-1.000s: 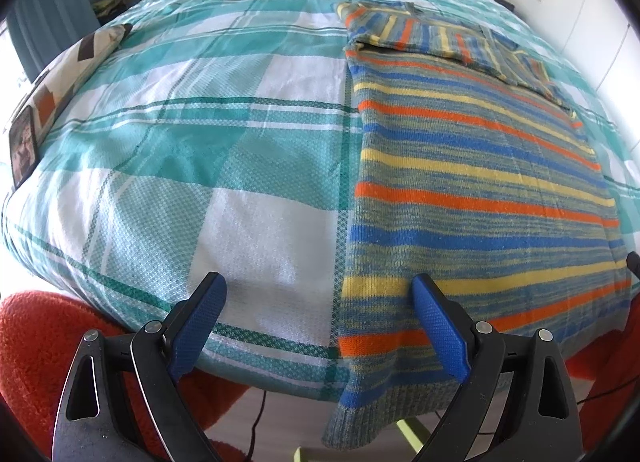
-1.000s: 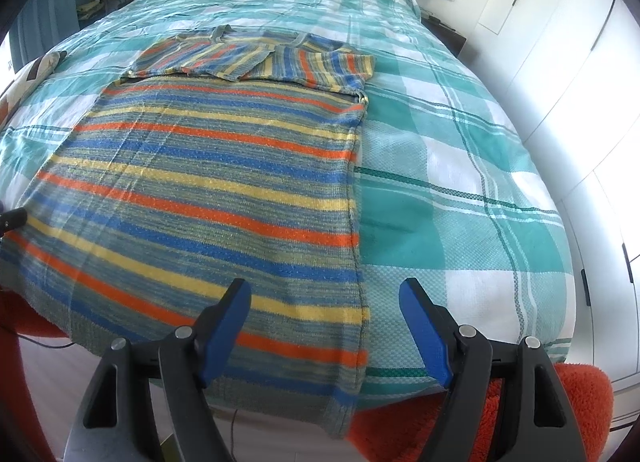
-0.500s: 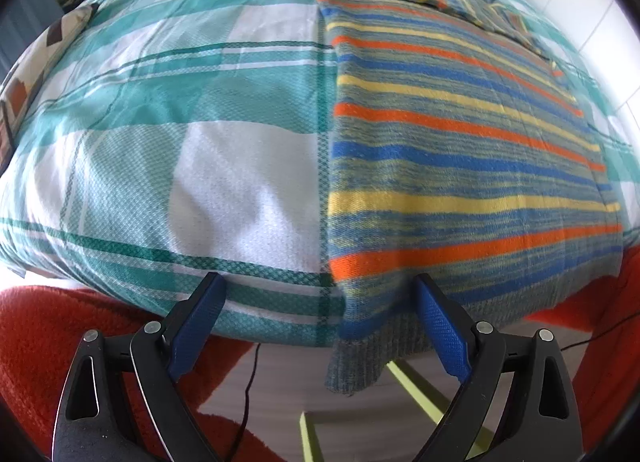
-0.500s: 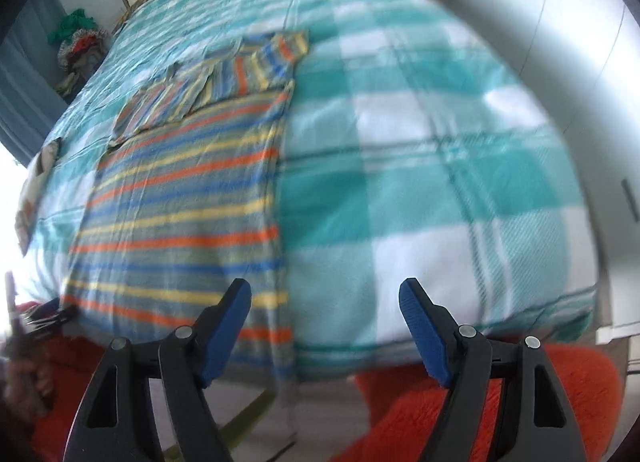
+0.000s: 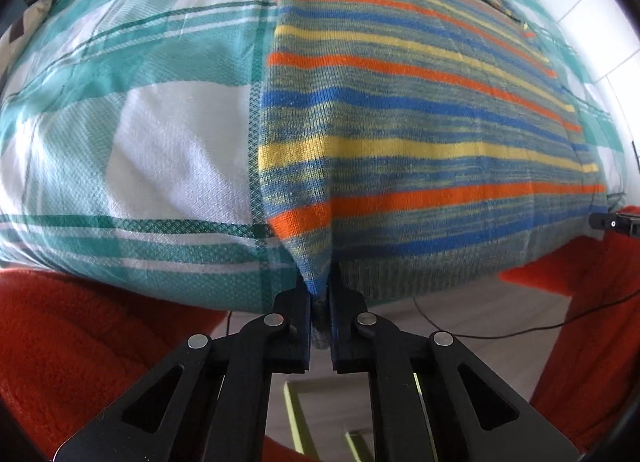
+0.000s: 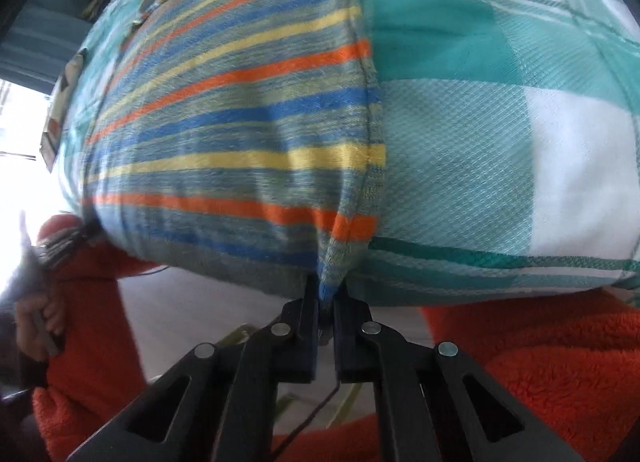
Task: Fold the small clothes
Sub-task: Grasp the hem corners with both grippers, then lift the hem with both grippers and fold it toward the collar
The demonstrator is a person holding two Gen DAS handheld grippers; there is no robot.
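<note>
A striped knit sweater (image 5: 420,134) in blue, yellow, orange and grey lies flat on the bed, its hem hanging over the near edge. Its sleeves are folded across the far end. My left gripper (image 5: 320,302) is shut on the hem's left corner. My right gripper (image 6: 328,298) is shut on the hem's right corner; the sweater (image 6: 240,122) fills the left of that view. The cloth is pinched into a ridge at each grip.
The bed has a teal and white checked cover (image 5: 120,134) (image 6: 500,122). A fluffy red-orange blanket or garment (image 5: 80,342) (image 6: 540,362) lies below the bed edge on both sides. A thin cable (image 5: 520,330) runs over the pale floor. A patterned cushion (image 6: 60,102) lies at the far left.
Both grippers moved down to the bed's near edge and closed on the sweater's hem corners; they were open and empty a second ago.
</note>
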